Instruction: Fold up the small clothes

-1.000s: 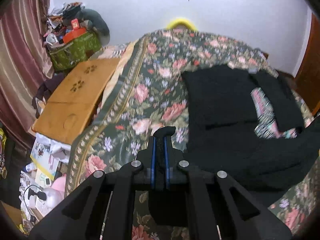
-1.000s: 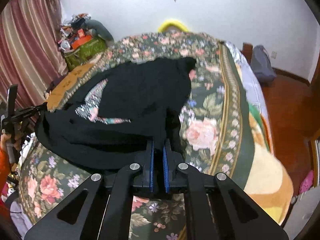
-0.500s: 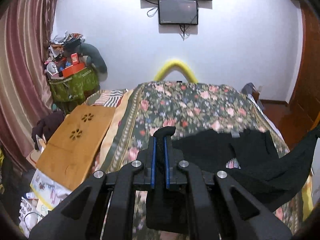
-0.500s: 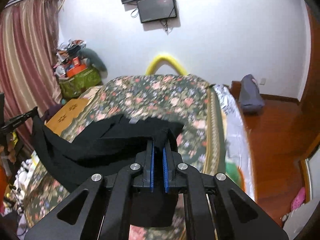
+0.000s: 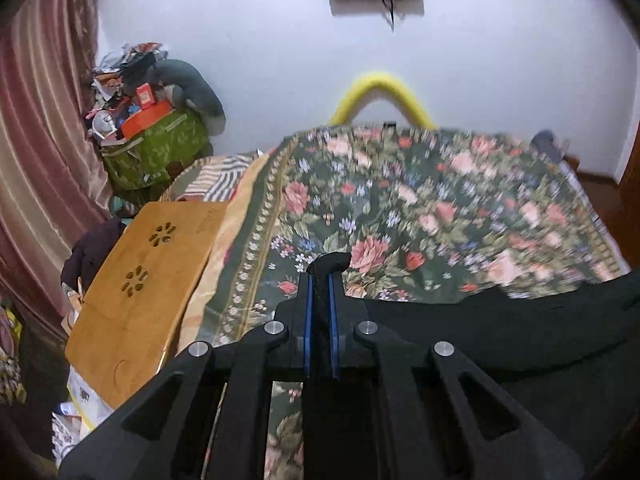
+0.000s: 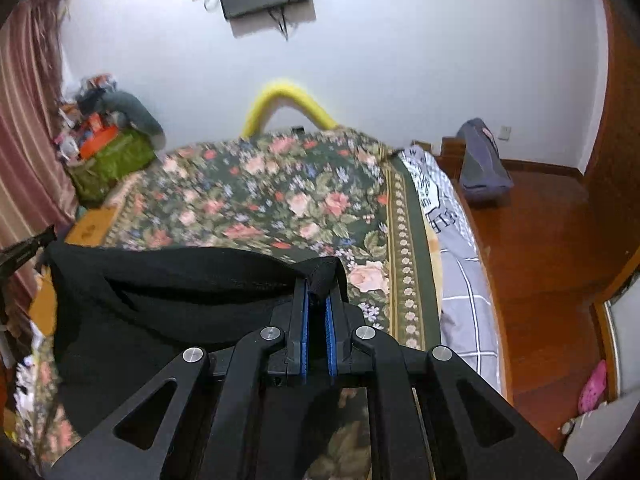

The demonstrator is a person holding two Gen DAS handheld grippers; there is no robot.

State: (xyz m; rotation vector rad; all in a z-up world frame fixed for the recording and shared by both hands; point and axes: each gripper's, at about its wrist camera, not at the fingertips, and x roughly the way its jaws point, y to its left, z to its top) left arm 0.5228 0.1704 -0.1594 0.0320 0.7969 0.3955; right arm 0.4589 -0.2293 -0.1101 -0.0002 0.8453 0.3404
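Observation:
A black garment (image 5: 500, 336) hangs in the air over the bed, stretched between my two grippers. My left gripper (image 5: 320, 276) is shut on one corner of it, and a tuft of black cloth sticks out past the blue pads. In the right wrist view the black garment (image 6: 168, 296) sags to the left, and my right gripper (image 6: 317, 288) is shut on its other corner. The left gripper's tip (image 6: 28, 250) shows at the far left edge, holding the far end of the cloth.
A floral bedspread (image 5: 420, 208) covers the bed below. A wooden lap table (image 5: 148, 272) lies at its left edge, with a cluttered green bag (image 5: 154, 152) behind. A yellow curved tube (image 6: 288, 102) stands at the bed's head. Wooden floor (image 6: 540, 248) and a grey bag (image 6: 480, 160) lie right.
Both grippers have lifted the black garment off the bedspread and pulled it toward the near end of the bed. It lay spread flat a second ago and now hangs between them.

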